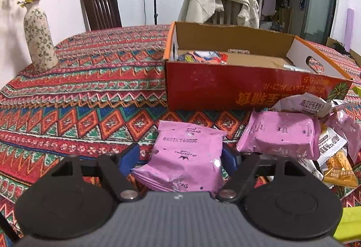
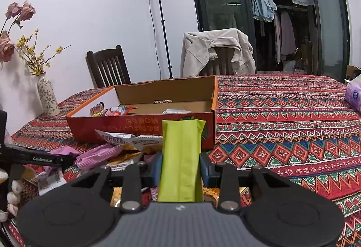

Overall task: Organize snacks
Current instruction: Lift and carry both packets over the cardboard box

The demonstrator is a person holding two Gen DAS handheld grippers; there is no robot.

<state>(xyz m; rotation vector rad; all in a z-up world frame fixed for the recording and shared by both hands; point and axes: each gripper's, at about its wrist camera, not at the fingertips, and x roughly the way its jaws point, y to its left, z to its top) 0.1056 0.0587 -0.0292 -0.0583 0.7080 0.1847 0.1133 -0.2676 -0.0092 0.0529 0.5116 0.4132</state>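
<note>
The left gripper (image 1: 181,156) straddles a pink snack packet (image 1: 186,158) lying on the patterned tablecloth (image 1: 90,100); its right pad touches the packet, its left pad stands apart, so nothing is gripped. At 1 o'clock sits the red cardboard box (image 1: 237,86). The right gripper (image 2: 180,167) is clamped on an upright green snack packet (image 2: 181,156), with that box at 11 o'clock.

Green packet (image 2: 181,156) in right tool (image 2: 180,169)
</note>
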